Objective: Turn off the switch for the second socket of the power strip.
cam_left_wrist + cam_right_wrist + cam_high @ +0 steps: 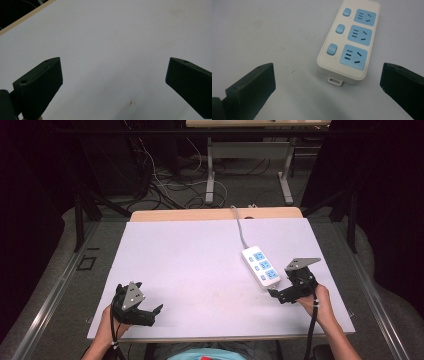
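Note:
A white power strip (260, 265) with three blue sockets and three blue switches lies flat on the white table top (200, 265), right of centre, its grey cable running to the far edge. My right gripper (276, 295) sits just in front of the strip's near end, open and empty. In the right gripper view the power strip (348, 42) lies a short way beyond the wide-spread jaws of the right gripper (327, 82), which touch nothing. My left gripper (157, 312) rests near the front left of the table, open with nothing between its jaws; its own view shows bare table top (112, 37).
The table's wooden far edge (215, 214) shows beyond the white sheet. Behind it stand a desk frame (247, 165) and tangled cables (165, 185) on the floor. The person's hands (320, 302) hold the grippers near the front edge.

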A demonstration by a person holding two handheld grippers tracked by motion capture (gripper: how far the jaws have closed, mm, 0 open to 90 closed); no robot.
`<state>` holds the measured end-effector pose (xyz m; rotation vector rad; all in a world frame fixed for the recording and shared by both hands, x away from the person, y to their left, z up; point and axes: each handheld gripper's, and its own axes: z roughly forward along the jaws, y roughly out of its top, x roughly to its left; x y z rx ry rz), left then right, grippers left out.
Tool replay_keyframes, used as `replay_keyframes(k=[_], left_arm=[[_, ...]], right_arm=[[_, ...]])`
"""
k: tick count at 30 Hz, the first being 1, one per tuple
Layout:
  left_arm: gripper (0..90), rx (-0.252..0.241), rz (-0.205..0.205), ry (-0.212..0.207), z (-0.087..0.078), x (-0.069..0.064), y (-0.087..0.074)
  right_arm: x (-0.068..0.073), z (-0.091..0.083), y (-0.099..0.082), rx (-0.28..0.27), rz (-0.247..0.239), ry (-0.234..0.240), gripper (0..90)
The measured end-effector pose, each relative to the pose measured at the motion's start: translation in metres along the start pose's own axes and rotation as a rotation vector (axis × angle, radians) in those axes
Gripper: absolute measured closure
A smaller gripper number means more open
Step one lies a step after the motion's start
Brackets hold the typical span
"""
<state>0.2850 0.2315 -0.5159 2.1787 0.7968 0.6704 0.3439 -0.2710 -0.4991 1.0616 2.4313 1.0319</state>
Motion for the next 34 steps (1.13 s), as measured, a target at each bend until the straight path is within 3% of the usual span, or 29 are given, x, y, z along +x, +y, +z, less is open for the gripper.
replay_keyframes(k=[19, 23, 34], left_arm=[[1.0, 0.011, 0.009, -0.004, 0.001, 0.001, 0.0], [1.0, 0.012, 0.008, -0.004, 0.002, 0.001, 0.0], [0.9, 0.02, 0.015, -0.007, 0.003, 0.001, 0.001]], right_arm=[[0.009, -0.009, -0.029, -0.024, 0.033, -0.014, 0.0], [0.013, -0.01, -0.034, -0.005, 0.027, -0.005, 0.0], [0.017, -0.011, -0.038, -0.02, 0.018, -0.021, 0.0]])
